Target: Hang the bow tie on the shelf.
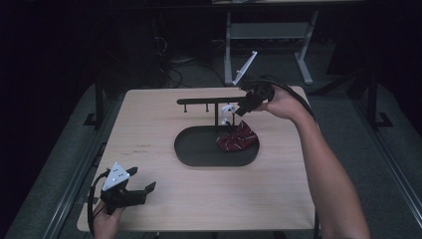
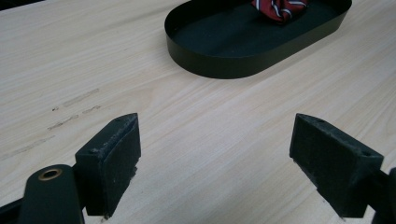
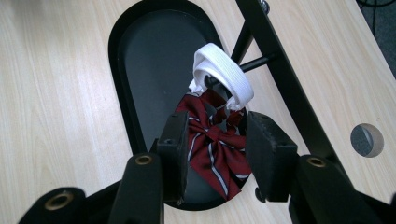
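From overhead we look forward across the tabletop [image 1: 199, 199]; both claw cameras sit low and close, sharing the black oval tray [image 2: 224, 70].

A light wooden table [image 1: 199, 199] is spreading beneath both grippers, faint dark scuff marks [image 2: 70, 112] showing ahead-left of the left one. A round cable hole [image 3: 367, 140] is sitting just right of the right gripper.

Your left tongs [image 1: 142, 191] sit low at the near left, jaws spread wide, nothing between them. Your right arm reaches far forward; right tongs [image 1: 239, 110] point down, jaws parted.
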Tool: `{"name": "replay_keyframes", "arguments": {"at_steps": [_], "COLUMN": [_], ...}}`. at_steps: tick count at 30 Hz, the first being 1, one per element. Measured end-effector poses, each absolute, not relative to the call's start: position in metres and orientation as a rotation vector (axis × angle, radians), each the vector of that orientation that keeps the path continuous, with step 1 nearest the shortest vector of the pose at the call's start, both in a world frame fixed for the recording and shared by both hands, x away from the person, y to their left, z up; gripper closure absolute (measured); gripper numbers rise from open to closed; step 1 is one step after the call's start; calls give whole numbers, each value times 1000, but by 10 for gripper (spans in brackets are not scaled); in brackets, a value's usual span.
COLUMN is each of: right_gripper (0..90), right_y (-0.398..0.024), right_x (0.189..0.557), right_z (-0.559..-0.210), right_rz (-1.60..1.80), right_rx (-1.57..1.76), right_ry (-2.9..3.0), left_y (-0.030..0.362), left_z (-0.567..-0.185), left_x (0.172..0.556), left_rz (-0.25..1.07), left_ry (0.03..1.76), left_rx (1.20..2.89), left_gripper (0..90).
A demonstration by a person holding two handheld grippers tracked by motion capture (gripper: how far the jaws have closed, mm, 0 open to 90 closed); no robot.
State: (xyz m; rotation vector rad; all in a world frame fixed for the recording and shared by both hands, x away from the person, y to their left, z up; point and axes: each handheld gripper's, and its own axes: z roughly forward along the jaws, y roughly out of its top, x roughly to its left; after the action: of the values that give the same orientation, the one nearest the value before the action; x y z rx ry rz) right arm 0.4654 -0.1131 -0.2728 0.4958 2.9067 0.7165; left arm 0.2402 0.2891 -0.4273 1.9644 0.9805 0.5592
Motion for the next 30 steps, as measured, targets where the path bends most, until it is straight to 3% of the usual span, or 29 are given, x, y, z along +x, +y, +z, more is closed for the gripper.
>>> {"name": "replay_keyframes", "arguments": {"at_steps": [30], "right_gripper": [507], "right_y": [-135], "right_x": [440], "right_z": [-295], "right_rz": [791], "right_rx": [471], "right_ry": [2924], "left_y": [289], "left_z": [-428], "left_x": [240], "left_rz": [563], "left_ry": [974], "left_rx": [1981], "left_gripper": [161]}}
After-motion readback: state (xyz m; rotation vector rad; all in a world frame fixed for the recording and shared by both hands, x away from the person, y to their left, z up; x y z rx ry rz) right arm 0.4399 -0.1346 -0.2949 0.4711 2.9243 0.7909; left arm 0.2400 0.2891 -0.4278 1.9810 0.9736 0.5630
